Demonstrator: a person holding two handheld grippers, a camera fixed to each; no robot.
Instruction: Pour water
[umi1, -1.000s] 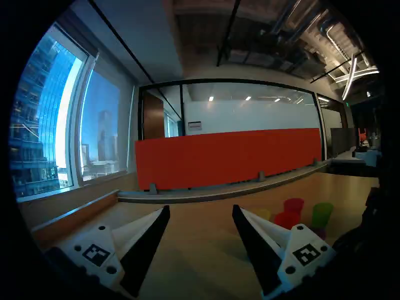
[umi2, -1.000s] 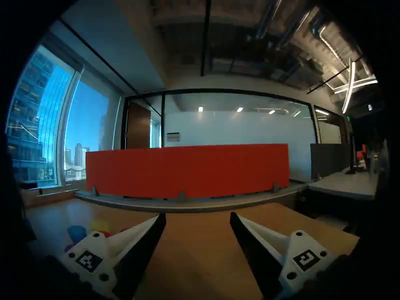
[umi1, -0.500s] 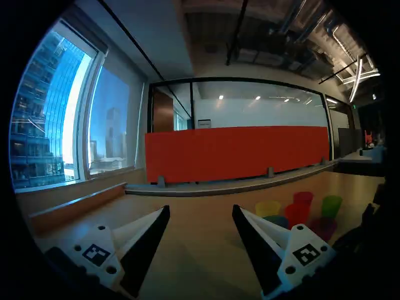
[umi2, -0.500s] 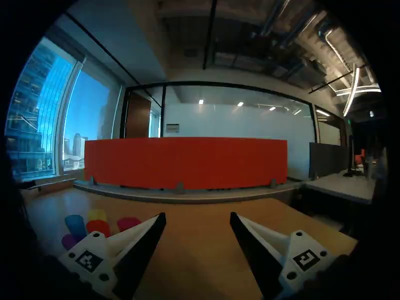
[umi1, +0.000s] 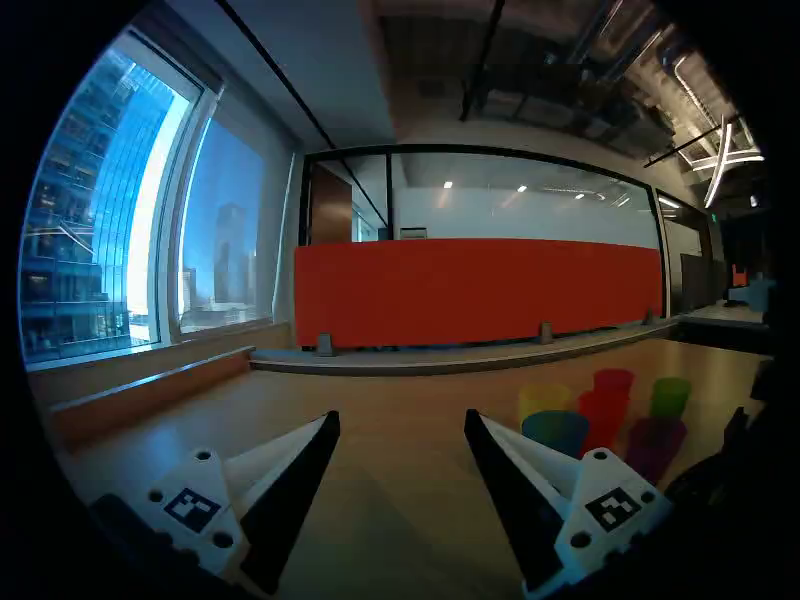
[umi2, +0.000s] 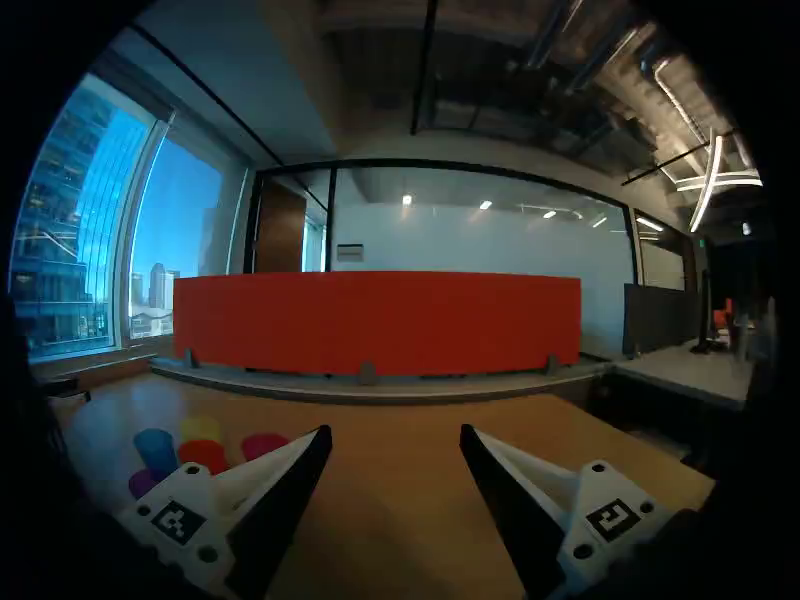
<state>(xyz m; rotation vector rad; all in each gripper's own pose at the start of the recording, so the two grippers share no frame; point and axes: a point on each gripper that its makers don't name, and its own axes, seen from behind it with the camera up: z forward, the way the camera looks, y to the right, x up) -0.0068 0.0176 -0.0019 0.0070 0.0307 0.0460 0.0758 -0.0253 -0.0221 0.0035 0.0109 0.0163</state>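
Left gripper (umi1: 400, 470), white two-finger claw with black inner faces, lower centre: jaws spread wide, holding nothing. Right gripper (umi2: 395, 480), same build: also wide apart and empty.

Coloured translucent plastic cups (umi1: 600, 415), upright in a tight cluster at lower right of the left gripper view, near the right finger; the same cups (umi2: 203, 455) stand at lower left of the right gripper view. Contents cannot be told.

Light wooden tabletop (umi1: 400, 410): bare between and ahead of both claws.

Long orange partition panel (umi1: 480, 290): along the table's far edge.

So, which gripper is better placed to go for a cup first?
Probably left. Both are open and empty, but the left gripper has the blue cup just beside its fingertip; from the right gripper the cups look smaller, farther aside.
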